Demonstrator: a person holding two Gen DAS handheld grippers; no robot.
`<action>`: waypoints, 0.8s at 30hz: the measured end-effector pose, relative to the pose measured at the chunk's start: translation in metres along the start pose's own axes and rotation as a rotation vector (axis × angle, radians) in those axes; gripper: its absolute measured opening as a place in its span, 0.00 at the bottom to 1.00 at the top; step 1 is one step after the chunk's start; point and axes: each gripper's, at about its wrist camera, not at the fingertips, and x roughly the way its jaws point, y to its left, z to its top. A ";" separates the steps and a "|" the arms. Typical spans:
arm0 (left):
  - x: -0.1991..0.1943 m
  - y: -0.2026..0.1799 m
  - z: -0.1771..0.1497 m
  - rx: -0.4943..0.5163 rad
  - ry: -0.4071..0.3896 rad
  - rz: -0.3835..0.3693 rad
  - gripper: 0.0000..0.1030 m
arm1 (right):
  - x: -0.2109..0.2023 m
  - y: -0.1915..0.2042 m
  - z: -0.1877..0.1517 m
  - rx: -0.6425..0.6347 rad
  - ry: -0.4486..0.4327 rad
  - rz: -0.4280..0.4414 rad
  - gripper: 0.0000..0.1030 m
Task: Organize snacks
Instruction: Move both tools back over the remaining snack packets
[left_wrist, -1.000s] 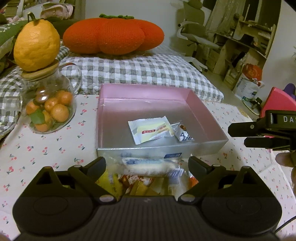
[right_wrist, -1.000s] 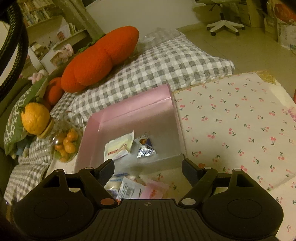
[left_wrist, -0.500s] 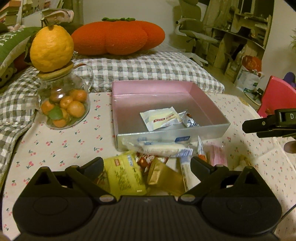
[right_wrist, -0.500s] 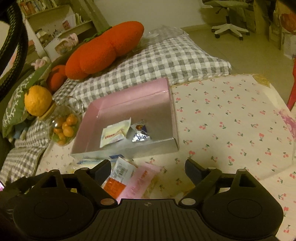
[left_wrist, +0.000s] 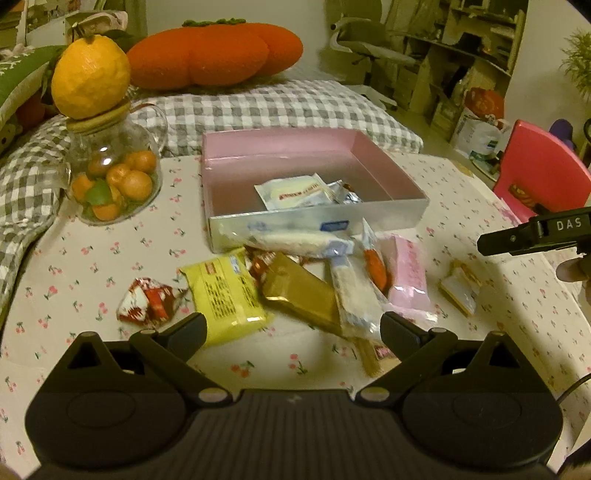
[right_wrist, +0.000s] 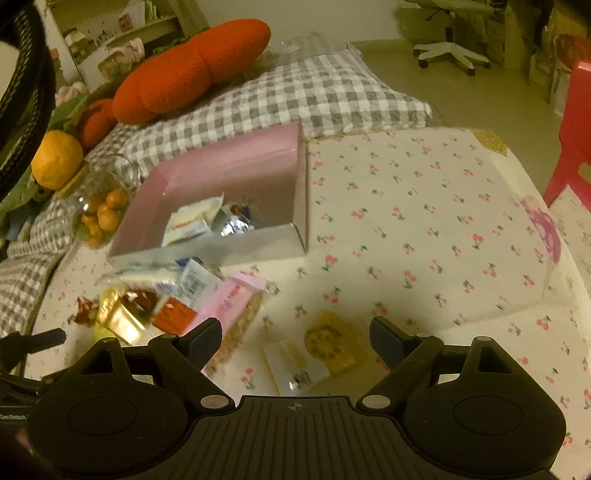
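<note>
A pink box (left_wrist: 391, 214) (right_wrist: 236, 158) on the cherry-print cloth holds a white snack packet (left_wrist: 291, 190) and a small foil one (right_wrist: 234, 221). A pile of snacks lies in front of it: a yellow pack (left_wrist: 221, 293), a gold bar (left_wrist: 303, 297), a pink pack (left_wrist: 408, 273) (right_wrist: 232, 299), a red-white candy (left_wrist: 146, 301) and a yellow cookie packet (left_wrist: 460, 288) (right_wrist: 330, 343). My left gripper (left_wrist: 291, 328) is open and empty above the pile's near edge. My right gripper (right_wrist: 295, 332) is open and empty over the cookie packet; it also shows in the left wrist view (left_wrist: 532, 236).
A glass jar of small oranges (left_wrist: 110, 177) with a big yellow citrus (left_wrist: 90, 75) on its lid stands left of the box. A checked cushion (left_wrist: 258, 107) and an orange pumpkin pillow (left_wrist: 214, 53) lie behind. A red chair (left_wrist: 543, 177) stands at the right.
Both grippers have pulled back and up from the box. The whole snack pile in front of the box has come into view. Both stay open and empty.
</note>
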 end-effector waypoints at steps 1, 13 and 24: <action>0.000 -0.002 -0.002 -0.001 0.003 -0.001 0.97 | 0.000 -0.002 -0.002 -0.003 0.006 -0.004 0.87; 0.019 -0.040 -0.018 0.004 0.057 -0.002 0.96 | 0.013 -0.015 -0.013 0.023 0.058 -0.055 0.87; 0.042 -0.066 -0.023 0.012 0.106 0.018 0.91 | 0.046 -0.008 -0.003 0.078 0.066 -0.120 0.87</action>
